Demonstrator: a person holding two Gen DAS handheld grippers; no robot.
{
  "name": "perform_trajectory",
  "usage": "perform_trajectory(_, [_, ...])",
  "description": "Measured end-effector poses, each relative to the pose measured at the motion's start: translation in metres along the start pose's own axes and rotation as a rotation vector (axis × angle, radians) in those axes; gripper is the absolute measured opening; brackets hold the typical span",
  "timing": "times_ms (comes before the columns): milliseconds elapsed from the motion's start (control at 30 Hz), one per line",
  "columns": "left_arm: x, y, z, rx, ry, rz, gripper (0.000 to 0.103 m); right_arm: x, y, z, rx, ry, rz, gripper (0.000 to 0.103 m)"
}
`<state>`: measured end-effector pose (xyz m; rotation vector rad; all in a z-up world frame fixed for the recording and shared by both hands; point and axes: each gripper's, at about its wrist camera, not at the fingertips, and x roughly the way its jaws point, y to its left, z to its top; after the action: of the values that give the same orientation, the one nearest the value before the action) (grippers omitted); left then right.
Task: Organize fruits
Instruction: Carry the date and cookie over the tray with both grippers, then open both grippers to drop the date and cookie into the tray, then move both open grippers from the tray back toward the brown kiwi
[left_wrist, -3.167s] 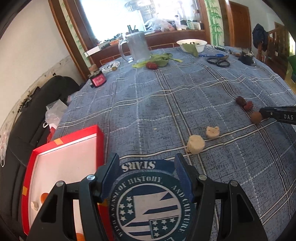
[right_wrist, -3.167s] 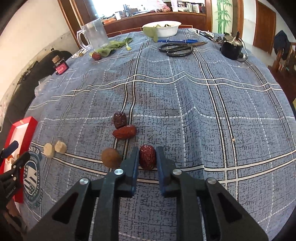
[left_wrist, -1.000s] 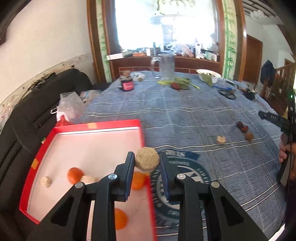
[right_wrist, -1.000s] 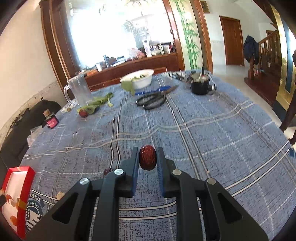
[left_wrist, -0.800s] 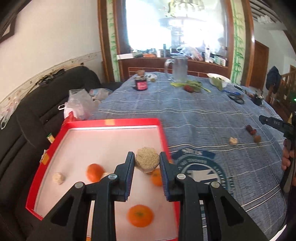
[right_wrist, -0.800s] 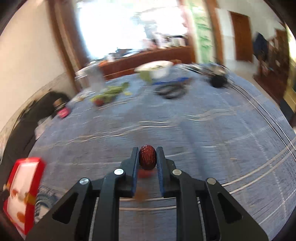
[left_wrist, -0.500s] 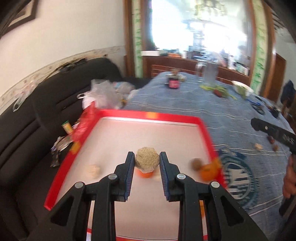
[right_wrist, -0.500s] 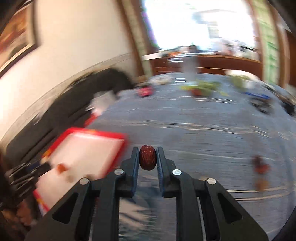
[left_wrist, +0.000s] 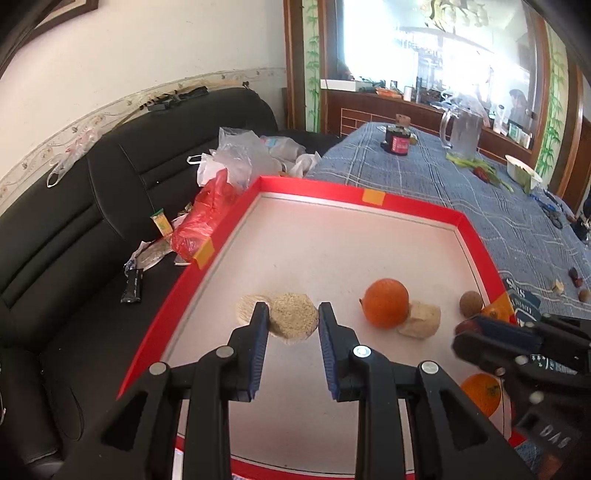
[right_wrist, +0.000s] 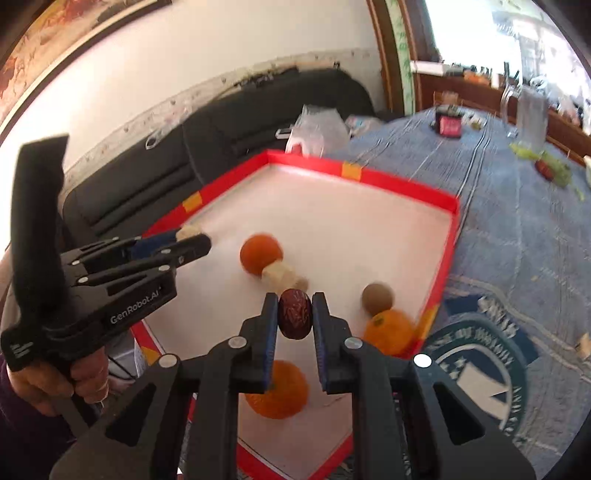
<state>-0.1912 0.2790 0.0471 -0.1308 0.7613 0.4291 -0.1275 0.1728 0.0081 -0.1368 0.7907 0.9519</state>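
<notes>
Left wrist view: left tongs (left_wrist: 291, 325) clamp a tan chunk (left_wrist: 293, 317), right tongs (right_wrist: 294, 317) a red date (right_wrist: 294, 313), both above the red tray (left_wrist: 369, 199); oranges (left_wrist: 386, 302) already inside, several fruits (left_wrist: 578, 282) remain on the surface (left_wrist: 424, 173).

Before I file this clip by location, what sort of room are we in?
Most likely a home living or dining room: a black leather sofa sits beside a table with a blue plaid tablecloth, a glass pitcher stands on it, and a wood-framed opening gives onto another room.
</notes>
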Motion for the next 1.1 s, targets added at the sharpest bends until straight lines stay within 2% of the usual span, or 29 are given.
perform_trajectory(267, [0.004,0.001,-0.003,-0.006,0.021,0.010,0.027,0.015,-0.002,0.000,0.011,0.063,-0.004,0.021])
perform_trajectory(400, [0.005,0.001,-0.003,-0.008,0.034,0.019,0.028,0.015,-0.003,0.000,0.023,0.066,0.002,0.024])
perform_trajectory(433, [0.005,0.001,-0.003,-0.012,0.036,0.020,0.030,0.015,-0.003,0.000,0.016,0.067,-0.001,0.027])
perform_trajectory(467, [0.005,0.001,-0.002,-0.014,0.038,0.024,0.036,0.014,-0.001,-0.001,0.009,0.066,-0.008,0.030])
perform_trajectory(500, [0.005,0.002,-0.002,-0.017,0.040,0.028,0.042,0.013,-0.001,-0.001,0.004,0.065,-0.016,0.041])
perform_trajectory(533, [0.005,0.002,-0.002,-0.020,0.040,0.031,0.044,0.012,-0.001,-0.002,0.005,0.061,-0.014,0.046])
perform_trajectory(633, [0.003,0.004,-0.002,-0.026,0.034,0.036,0.045,0.003,-0.004,-0.002,0.020,0.026,0.010,0.046])
perform_trajectory(700, [0.002,0.004,0.000,-0.032,0.032,0.041,0.049,-0.007,-0.007,0.000,0.025,-0.011,0.017,0.046])
perform_trajectory(833, [0.002,0.000,0.002,-0.026,0.033,0.043,0.050,-0.024,-0.019,0.001,0.046,-0.058,-0.001,0.046])
perform_trajectory(1100, [-0.005,-0.023,0.004,0.023,0.022,0.032,0.054,-0.055,-0.069,-0.005,0.174,-0.111,-0.055,0.046])
